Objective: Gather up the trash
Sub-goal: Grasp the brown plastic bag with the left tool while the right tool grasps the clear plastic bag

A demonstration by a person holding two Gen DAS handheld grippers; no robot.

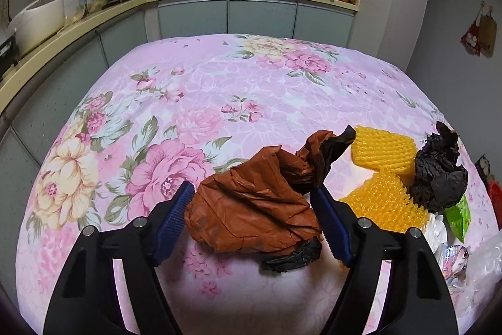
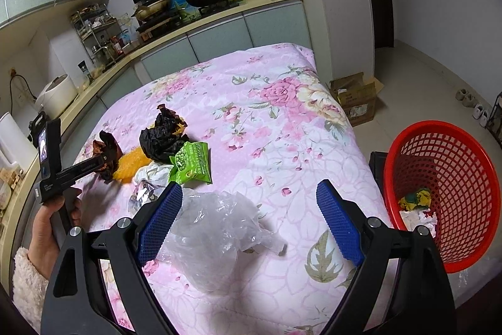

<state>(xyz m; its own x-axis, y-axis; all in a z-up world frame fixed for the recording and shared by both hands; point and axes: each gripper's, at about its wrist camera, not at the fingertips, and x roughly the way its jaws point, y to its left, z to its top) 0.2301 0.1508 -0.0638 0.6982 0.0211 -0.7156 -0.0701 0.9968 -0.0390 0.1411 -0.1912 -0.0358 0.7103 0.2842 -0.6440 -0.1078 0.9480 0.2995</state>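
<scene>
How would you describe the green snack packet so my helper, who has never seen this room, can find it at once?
Start at the table under the pink floral cloth and go to the trash pile on the side away from the red basket. The green snack packet lies at the pile's edge, against the crumpled black bag. It is the only bright green, flat, printed thing there.

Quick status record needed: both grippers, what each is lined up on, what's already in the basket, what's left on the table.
left gripper: open, fingers either side of the brown bag, not closed on it
right gripper: open, above the clear plastic bag
red basket: beside the table, holds a yellow-green scrap and white paper
left on table: brown bag, clear plastic bag, yellow foam netting, black bag, green snack packet
</scene>
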